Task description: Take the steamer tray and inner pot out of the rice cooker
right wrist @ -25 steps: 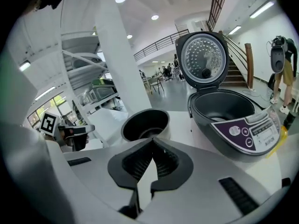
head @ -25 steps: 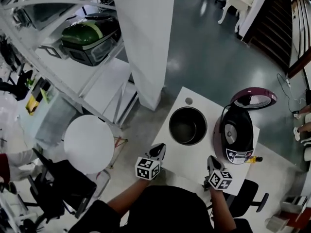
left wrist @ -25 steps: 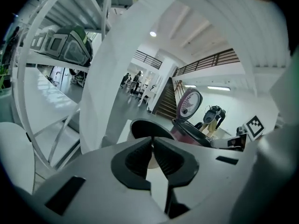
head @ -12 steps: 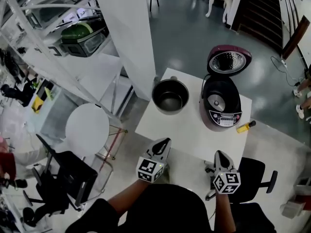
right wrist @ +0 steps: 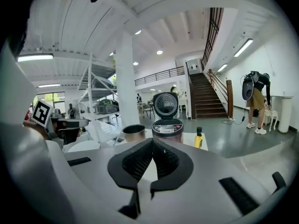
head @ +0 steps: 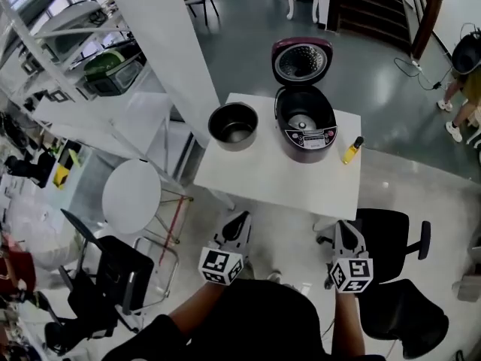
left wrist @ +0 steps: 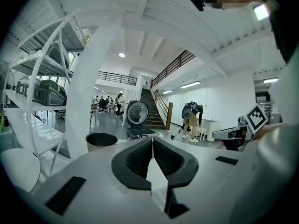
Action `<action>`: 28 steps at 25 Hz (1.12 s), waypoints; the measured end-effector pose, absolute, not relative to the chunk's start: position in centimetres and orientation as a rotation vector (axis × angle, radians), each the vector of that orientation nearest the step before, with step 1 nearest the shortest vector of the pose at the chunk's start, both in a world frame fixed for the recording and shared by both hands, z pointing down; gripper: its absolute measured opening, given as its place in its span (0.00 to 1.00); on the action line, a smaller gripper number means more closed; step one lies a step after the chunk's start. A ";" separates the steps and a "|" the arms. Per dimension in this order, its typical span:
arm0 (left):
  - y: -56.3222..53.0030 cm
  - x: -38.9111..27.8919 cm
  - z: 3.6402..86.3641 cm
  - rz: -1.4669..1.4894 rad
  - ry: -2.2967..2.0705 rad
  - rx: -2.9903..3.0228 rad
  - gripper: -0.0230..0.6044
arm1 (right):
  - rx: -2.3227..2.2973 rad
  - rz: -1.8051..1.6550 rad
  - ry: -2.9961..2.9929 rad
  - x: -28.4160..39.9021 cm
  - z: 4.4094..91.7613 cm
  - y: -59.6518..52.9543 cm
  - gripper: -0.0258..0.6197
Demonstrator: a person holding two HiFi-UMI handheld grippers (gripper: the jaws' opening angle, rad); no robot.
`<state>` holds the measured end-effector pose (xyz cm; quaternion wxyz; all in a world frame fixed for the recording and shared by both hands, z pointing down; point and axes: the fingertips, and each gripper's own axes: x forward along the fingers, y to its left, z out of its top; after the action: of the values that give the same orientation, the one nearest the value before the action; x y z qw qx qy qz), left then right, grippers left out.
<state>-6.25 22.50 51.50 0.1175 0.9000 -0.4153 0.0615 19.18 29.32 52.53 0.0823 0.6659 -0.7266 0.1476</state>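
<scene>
The maroon rice cooker stands on the white table with its lid up. The metal inner pot sits on the table to the cooker's left. I cannot make out a steamer tray. Both grippers are well back from the table's near edge and hold nothing. My left gripper is shut, and so is my right gripper. In the left gripper view the shut jaws point at the pot and cooker. In the right gripper view the jaws point at the cooker, with the pot to its left.
A yellow bottle stands on the table right of the cooker. A round white stool and a black chair are at the left, another black chair at the right. A white pillar and shelving rise behind the stool.
Both grippers have drawn back from the table and risen, still shut and empty. The table, pot and cooker now lie farther off and higher in the head view.
</scene>
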 end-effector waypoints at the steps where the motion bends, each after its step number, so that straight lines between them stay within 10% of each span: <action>1: 22.8 -6.3 51.3 0.171 -1.213 2.649 0.05 | 2.006 0.419 -2.162 19.6 52.1 29.9 0.04; 28: 27.6 -4.8 49.2 0.000 -1.200 2.602 0.06 | 2.000 -0.006 -2.222 17.5 44.4 34.2 0.04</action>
<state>-4.78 27.56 49.21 0.1375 0.8994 -0.4149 0.0001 17.47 34.18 44.42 0.0760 0.6670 -0.7412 -0.0020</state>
